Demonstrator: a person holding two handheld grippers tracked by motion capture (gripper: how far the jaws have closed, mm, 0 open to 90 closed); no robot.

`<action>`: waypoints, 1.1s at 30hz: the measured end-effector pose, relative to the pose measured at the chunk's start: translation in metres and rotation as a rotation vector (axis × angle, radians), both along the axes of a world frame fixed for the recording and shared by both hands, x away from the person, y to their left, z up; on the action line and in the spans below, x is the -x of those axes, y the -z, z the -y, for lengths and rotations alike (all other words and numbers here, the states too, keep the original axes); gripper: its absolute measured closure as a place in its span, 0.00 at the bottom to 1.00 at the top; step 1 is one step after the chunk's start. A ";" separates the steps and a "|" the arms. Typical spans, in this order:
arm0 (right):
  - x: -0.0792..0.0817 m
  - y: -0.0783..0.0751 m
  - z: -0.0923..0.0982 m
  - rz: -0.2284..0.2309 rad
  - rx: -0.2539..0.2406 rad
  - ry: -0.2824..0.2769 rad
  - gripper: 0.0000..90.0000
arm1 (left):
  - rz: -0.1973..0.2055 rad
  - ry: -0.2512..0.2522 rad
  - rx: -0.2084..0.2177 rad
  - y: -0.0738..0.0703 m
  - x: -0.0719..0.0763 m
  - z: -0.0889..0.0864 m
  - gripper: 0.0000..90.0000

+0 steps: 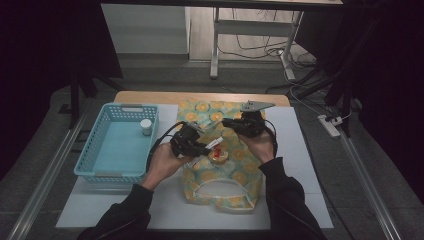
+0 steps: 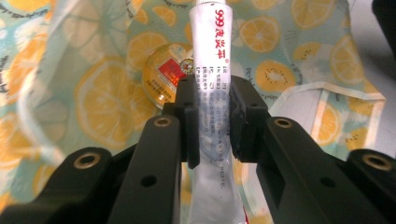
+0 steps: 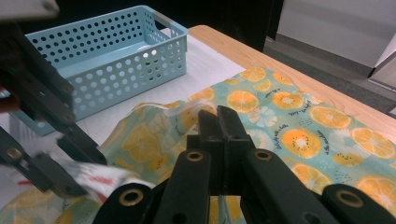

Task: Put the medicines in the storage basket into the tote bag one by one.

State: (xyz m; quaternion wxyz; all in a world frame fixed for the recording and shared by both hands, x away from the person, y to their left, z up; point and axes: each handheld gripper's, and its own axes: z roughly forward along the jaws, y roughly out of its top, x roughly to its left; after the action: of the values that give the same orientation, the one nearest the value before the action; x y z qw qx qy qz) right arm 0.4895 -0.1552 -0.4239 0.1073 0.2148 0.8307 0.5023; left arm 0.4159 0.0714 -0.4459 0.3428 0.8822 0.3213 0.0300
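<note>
A cloth bag (image 1: 235, 170) printed with orange slices lies flat on the white mat. My left gripper (image 1: 207, 147) is shut on a white tube with red print (image 1: 215, 143), holding it low over the bag. In the left gripper view the tube (image 2: 210, 56) runs up between the pads (image 2: 190, 121). A round yellow and red tin (image 2: 163, 74) lies on the cloth just beyond, also seen as the tin (image 1: 218, 156) from above. My right gripper (image 1: 226, 121) is shut on a fold of the bag's cloth (image 3: 187, 109) near its far edge, with the right gripper (image 3: 217, 114) jaws pressed together.
A light blue perforated basket (image 1: 100, 150) stands at the left of the mat with a small white jar (image 1: 146, 126) in its far right corner. The basket (image 3: 116, 60) sits beyond the left gripper (image 3: 51, 140). The bag's handle opening (image 1: 220, 189) lies toward the person.
</note>
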 end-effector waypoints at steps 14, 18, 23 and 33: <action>0.000 0.002 -0.001 0.001 0.004 0.002 1.00 | 0.035 -0.023 -0.038 0.015 -0.024 0.023 0.84; 0.000 0.002 -0.002 0.001 0.008 0.004 1.00 | 0.054 -0.031 -0.057 0.021 -0.032 0.028 0.84; -0.001 0.005 -0.003 -0.003 0.012 0.010 1.00 | 0.075 -0.036 -0.072 0.026 -0.040 0.032 0.84; -0.004 0.008 -0.002 -0.016 0.023 0.028 1.00 | 0.106 -0.059 -0.130 0.039 -0.056 0.038 0.83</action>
State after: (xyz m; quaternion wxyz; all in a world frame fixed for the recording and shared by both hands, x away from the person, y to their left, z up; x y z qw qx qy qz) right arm 0.4936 -0.1531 -0.4321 0.1101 0.2293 0.8341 0.4896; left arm 0.4722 0.0338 -0.4848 0.3005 0.8899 0.3261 0.1073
